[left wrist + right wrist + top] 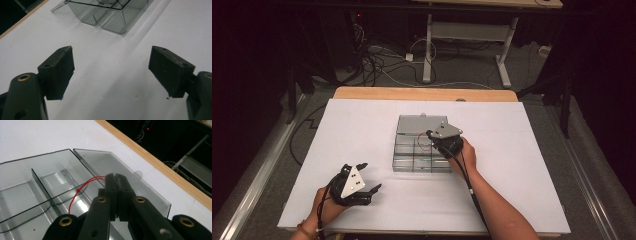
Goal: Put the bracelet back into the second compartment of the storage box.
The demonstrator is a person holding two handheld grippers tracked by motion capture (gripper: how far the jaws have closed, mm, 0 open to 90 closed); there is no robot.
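- While the right gripper (115,178) hangs over the clear box (412,155) at the centre of the high view, its jaws pinch a red string (82,187).
- Left gripper (369,176), lower left of that view, stands wide open, holding nothing, above the white table (362,130).
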